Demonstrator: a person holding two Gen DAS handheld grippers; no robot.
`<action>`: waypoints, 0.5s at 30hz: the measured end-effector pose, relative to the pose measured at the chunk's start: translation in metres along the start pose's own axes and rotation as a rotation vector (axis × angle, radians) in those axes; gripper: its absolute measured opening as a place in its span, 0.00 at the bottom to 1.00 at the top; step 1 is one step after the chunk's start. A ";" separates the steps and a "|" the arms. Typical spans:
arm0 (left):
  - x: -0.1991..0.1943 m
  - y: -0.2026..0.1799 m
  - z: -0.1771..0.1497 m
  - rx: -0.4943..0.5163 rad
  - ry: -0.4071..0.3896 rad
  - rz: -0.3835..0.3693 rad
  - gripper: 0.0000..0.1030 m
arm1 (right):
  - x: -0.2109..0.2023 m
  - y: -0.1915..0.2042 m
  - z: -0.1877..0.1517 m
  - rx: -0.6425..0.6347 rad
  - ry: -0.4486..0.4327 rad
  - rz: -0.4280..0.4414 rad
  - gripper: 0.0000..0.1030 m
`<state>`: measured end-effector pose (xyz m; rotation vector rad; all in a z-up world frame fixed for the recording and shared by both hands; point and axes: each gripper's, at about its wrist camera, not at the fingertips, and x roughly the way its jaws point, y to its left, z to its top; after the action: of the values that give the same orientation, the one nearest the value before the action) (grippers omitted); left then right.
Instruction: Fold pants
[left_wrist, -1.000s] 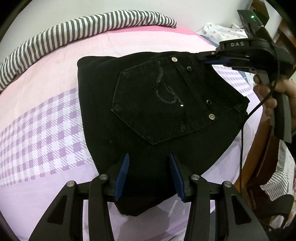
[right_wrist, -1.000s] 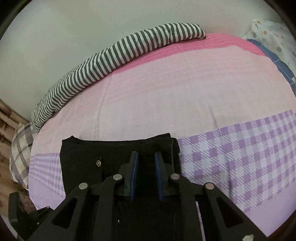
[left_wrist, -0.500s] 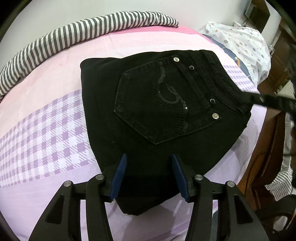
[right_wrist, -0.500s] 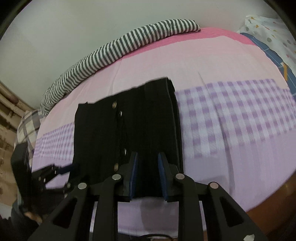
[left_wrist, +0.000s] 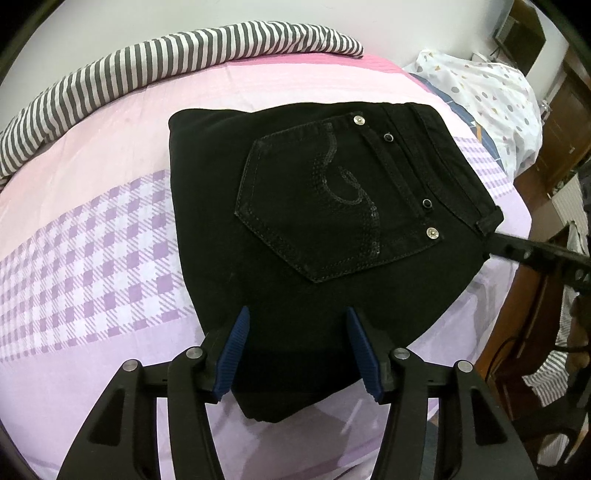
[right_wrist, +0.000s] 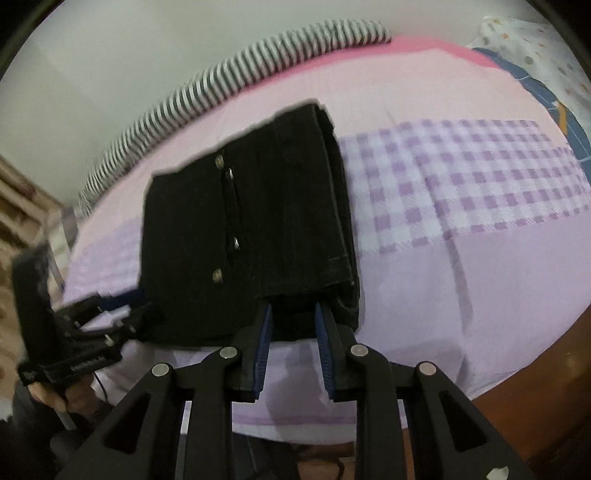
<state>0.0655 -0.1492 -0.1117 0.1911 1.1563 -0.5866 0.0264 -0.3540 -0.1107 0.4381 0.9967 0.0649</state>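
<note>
The black pants (left_wrist: 317, 229) lie folded into a compact stack on the bed, back pocket with a sequin swirl facing up. My left gripper (left_wrist: 295, 350) is open, its blue pads just above the stack's near edge, holding nothing. In the right wrist view the same folded pants (right_wrist: 251, 236) lie ahead, waistband and layered edges at the right. My right gripper (right_wrist: 293, 328) is open at the stack's near edge, empty. The left gripper also shows in the right wrist view (right_wrist: 92, 325) at the lower left, beside the pants.
The bed sheet (left_wrist: 92, 236) is pink with a purple checked band. A grey-and-white striped blanket (left_wrist: 147, 59) lies rolled along the far edge by the wall. A white patterned pillow (left_wrist: 491, 96) is at the right. The wooden bed edge (right_wrist: 535, 387) and floor lie beyond.
My right gripper has let go of the waistband and drawn back toward the bed edge, its jaws opening slightly. The left gripper has backed off a little. The pants stay flat.
</note>
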 end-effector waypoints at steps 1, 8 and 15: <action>0.000 0.001 0.000 -0.001 0.000 -0.005 0.55 | -0.002 0.002 0.003 -0.019 -0.004 -0.011 0.22; -0.013 0.009 0.004 -0.029 -0.015 -0.025 0.57 | -0.010 -0.010 0.011 0.031 0.015 -0.001 0.28; -0.040 0.030 0.009 -0.094 -0.088 -0.075 0.61 | -0.022 -0.031 0.023 0.132 -0.029 0.053 0.43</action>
<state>0.0775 -0.1147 -0.0769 0.0409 1.1063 -0.5993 0.0289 -0.3954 -0.0942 0.5844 0.9640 0.0406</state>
